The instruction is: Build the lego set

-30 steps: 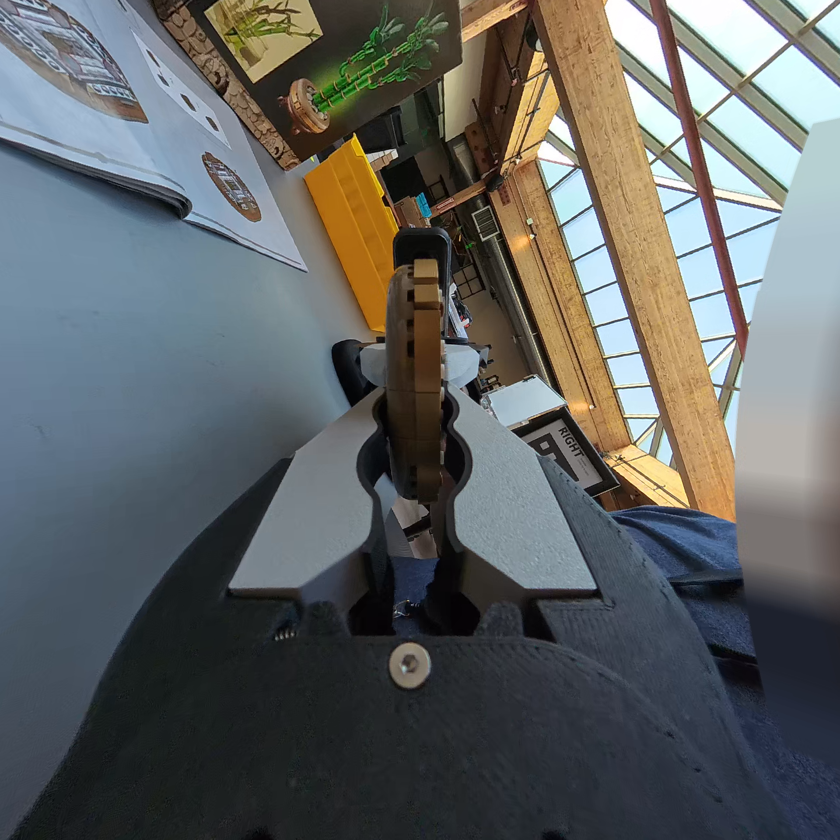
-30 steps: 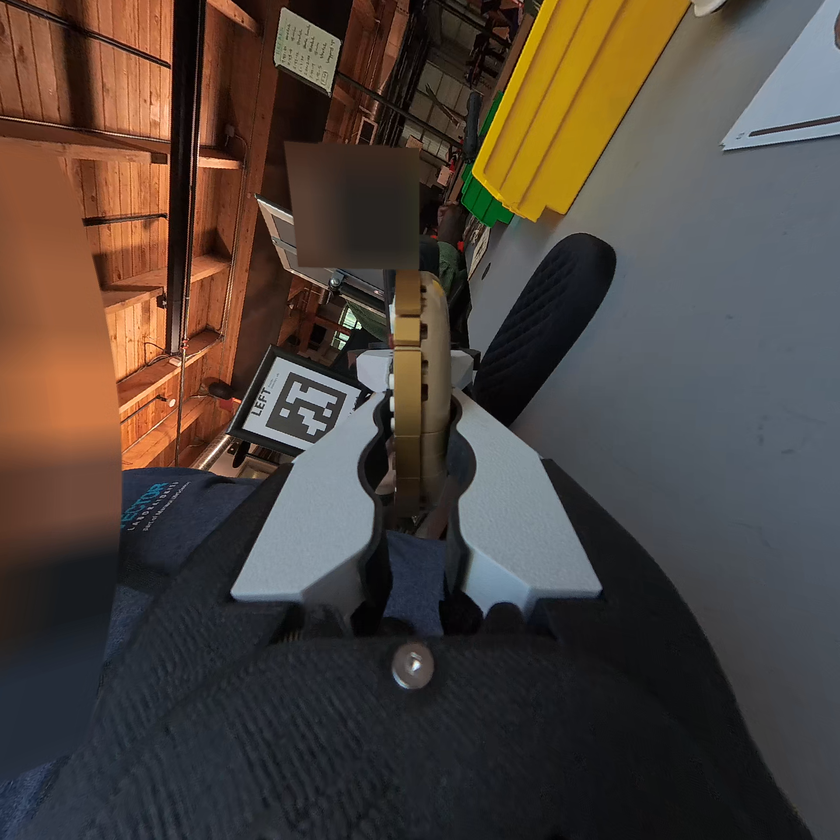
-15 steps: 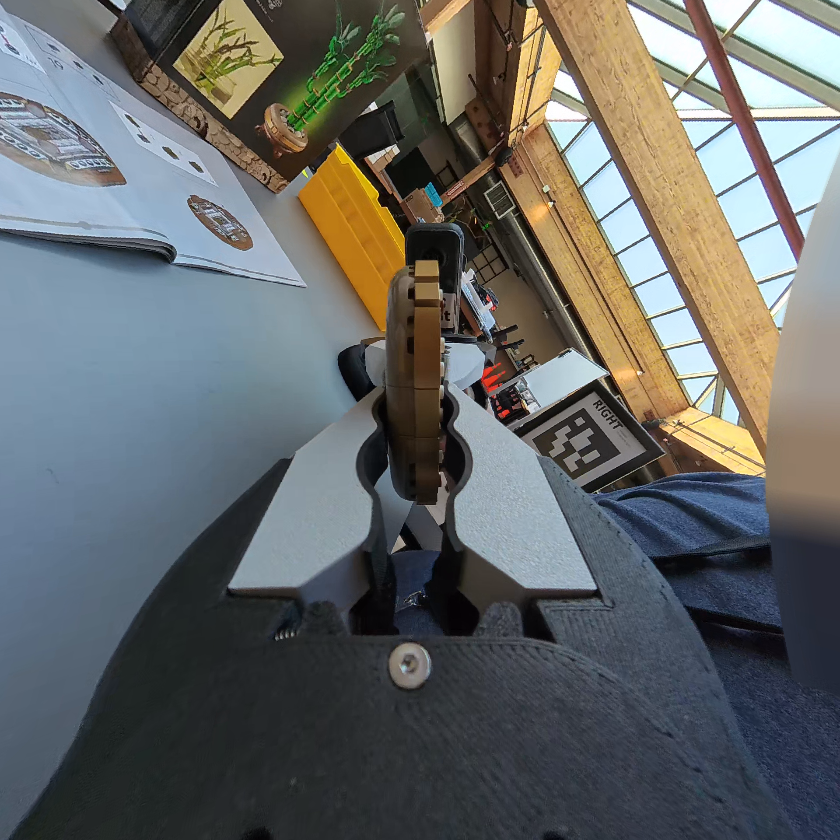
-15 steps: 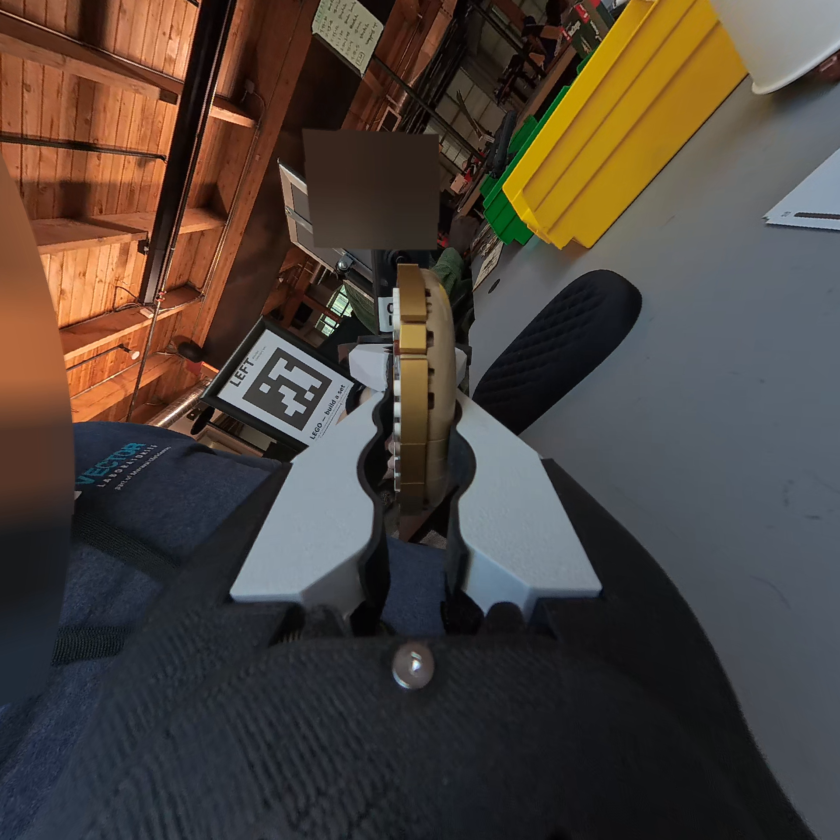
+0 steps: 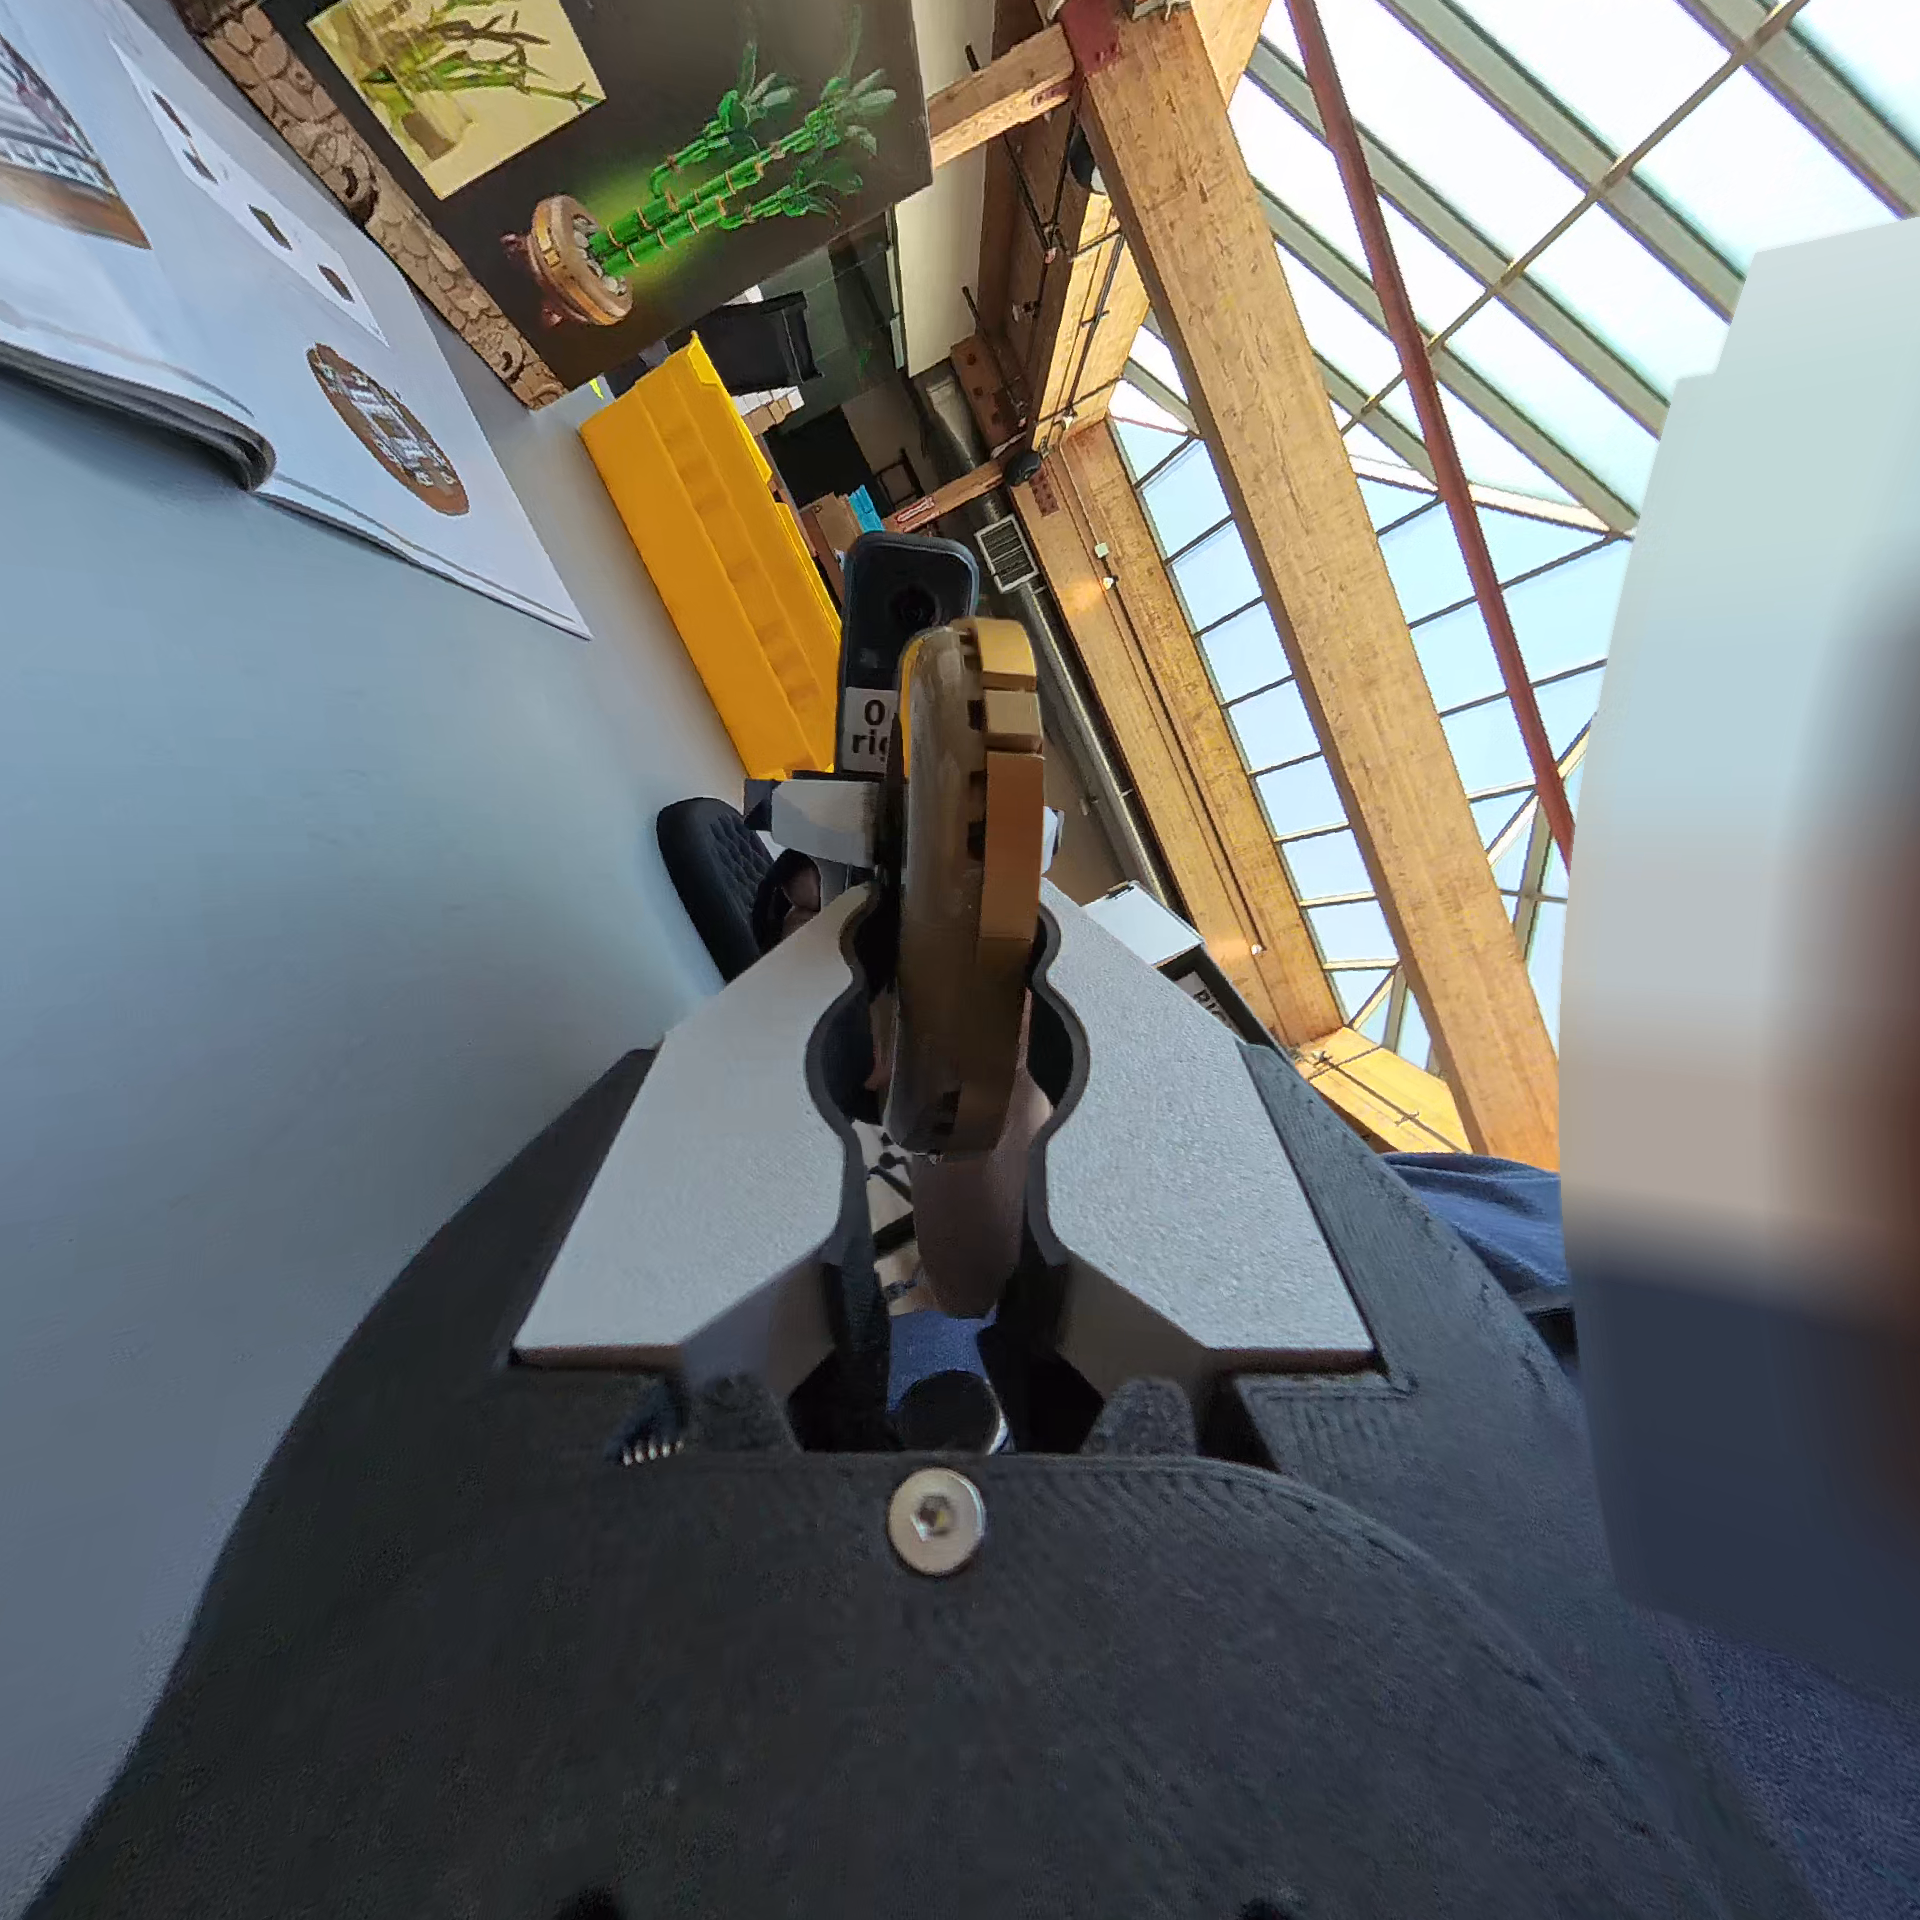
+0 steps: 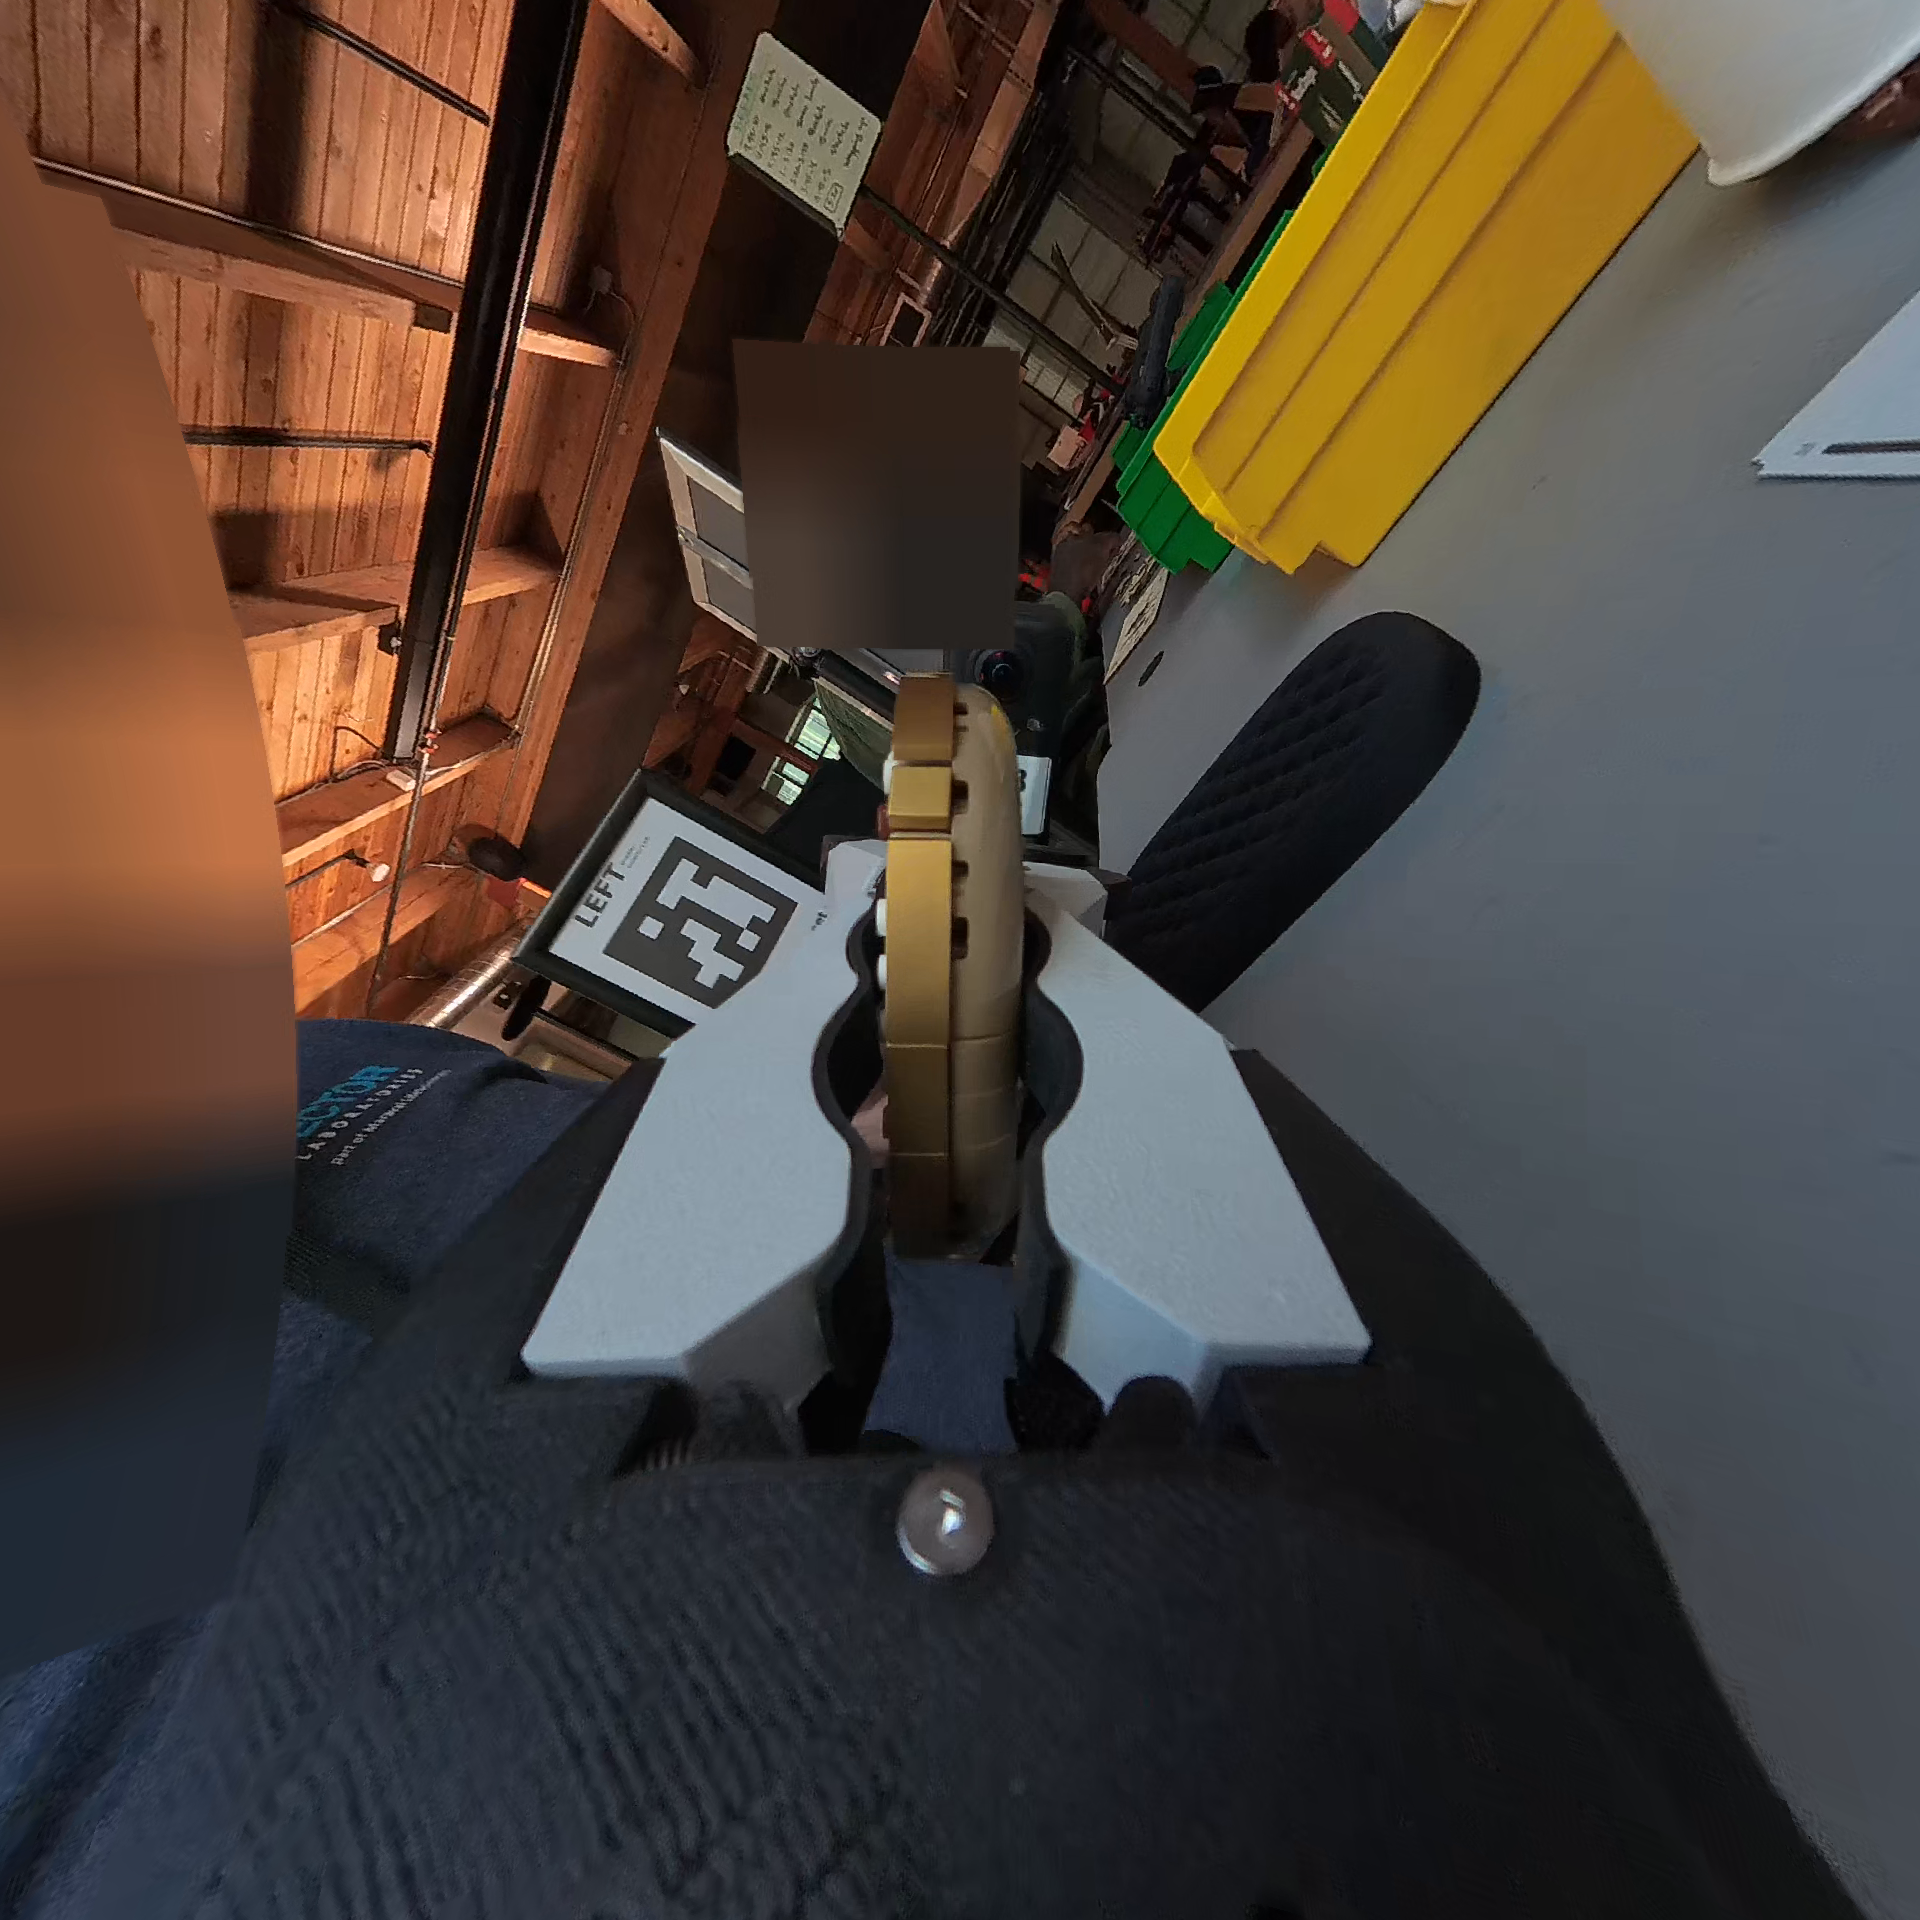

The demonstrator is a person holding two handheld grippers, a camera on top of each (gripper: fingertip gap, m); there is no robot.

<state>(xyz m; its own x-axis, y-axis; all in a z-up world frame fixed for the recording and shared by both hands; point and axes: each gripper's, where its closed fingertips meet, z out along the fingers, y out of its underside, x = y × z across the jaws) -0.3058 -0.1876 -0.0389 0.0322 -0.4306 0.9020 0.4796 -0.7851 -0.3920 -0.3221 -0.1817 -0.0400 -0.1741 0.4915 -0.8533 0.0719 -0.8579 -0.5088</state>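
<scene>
A round tan and gold lego disc (image 5: 961, 883) is held edge-on in the air above the grey table (image 5: 260, 831). My left gripper (image 5: 951, 925) is shut on its near edge. The disc leans slightly and shows some of its tan side. My right gripper (image 6: 951, 935) is shut on the same disc (image 6: 951, 987) from the opposite side. In the left wrist view the right gripper's grey fingers (image 5: 821, 831) clamp the disc's far edge. An open instruction booklet (image 5: 312, 416) and the set's box (image 5: 623, 135) lie at the far left.
Yellow bins (image 5: 727, 561) stand at the table's far edge; they also show in the right wrist view (image 6: 1403, 312), with green bins (image 6: 1174, 488) beside them. A white bowl (image 6: 1787, 83) and a paper sheet (image 6: 1849, 436) are at the upper right. A person's dark blue shirt (image 6: 416, 1143) is close behind. Left and right tips are no more than a few centimetres apart. From either gripper's tips it is about 30 cm to the white bowl (image 6: 1787, 83).
Both grippers have stayed shut on the disc while the views swung back and forth. In the left wrist view the disc now leans and shows more of its tan side.
</scene>
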